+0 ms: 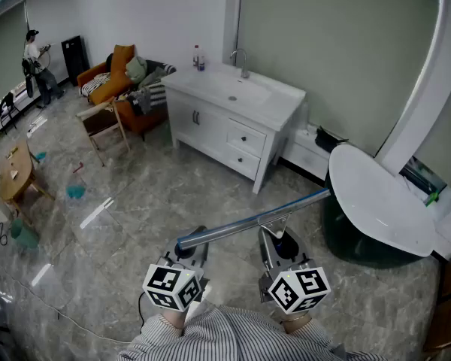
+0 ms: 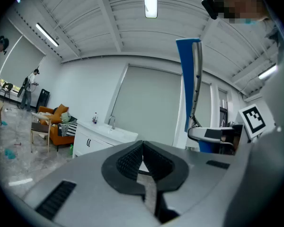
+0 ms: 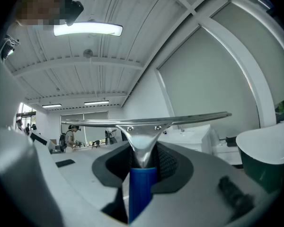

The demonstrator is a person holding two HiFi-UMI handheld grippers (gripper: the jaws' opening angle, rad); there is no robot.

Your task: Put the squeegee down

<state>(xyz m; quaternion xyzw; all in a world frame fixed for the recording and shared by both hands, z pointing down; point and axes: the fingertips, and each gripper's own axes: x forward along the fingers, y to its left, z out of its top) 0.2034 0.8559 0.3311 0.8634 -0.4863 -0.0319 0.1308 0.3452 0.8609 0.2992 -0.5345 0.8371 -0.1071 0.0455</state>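
The squeegee has a long metal blade (image 1: 248, 220) and a blue handle (image 3: 142, 188). My right gripper (image 1: 279, 245) is shut on that handle, and the blade runs level across in front of both grippers, above the marble floor. In the right gripper view the blade (image 3: 146, 121) spans the frame just beyond the right gripper (image 3: 143, 162). My left gripper (image 1: 189, 256) sits beside it, under the blade's left end. Its pads meet at the tips with nothing between them (image 2: 142, 157). In the left gripper view the squeegee (image 2: 191, 89) stands upright at the right.
A white vanity cabinet (image 1: 233, 119) with a sink stands ahead. At the right, a white oval basin (image 1: 376, 201) rests over a dark green bin (image 1: 361, 239). An orange sofa (image 1: 116, 81), a wooden chair (image 1: 105, 122) and a small table (image 1: 15, 171) are at the left. A person (image 1: 36, 62) stands far left.
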